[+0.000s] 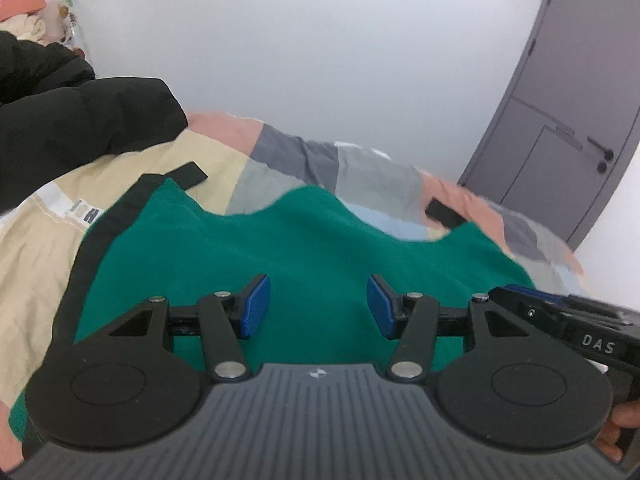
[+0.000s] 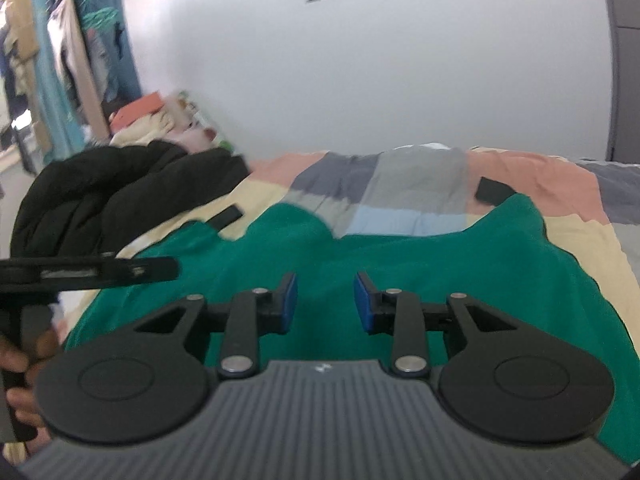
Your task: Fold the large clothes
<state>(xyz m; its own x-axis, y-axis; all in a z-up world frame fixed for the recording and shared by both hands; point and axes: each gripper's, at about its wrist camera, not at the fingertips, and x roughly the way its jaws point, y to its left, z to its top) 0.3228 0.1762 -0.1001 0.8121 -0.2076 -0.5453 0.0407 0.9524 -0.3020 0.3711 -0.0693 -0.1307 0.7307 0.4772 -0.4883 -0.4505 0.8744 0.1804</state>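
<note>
A large green garment (image 1: pixel 304 240) with black trim lies spread on the bed; it also shows in the right wrist view (image 2: pixel 440 264). Its black strap ends lie at the far left (image 1: pixel 192 174) and far right (image 1: pixel 444 214). My left gripper (image 1: pixel 318 306) is open and empty, just above the garment's near part. My right gripper (image 2: pixel 325 307) is open and empty, also over the near part. The right gripper's body shows at the right edge of the left wrist view (image 1: pixel 568 320); the left one's body shows at the left of the right wrist view (image 2: pixel 88 272).
The bed has a patchwork cover (image 2: pixel 420 184) in pink, grey, cream and blue. A black puffy jacket (image 1: pixel 72 120) lies at the left, also seen in the right wrist view (image 2: pixel 120 192). A grey door (image 1: pixel 568 112) stands at the right. Clothes hang at far left (image 2: pixel 60 60).
</note>
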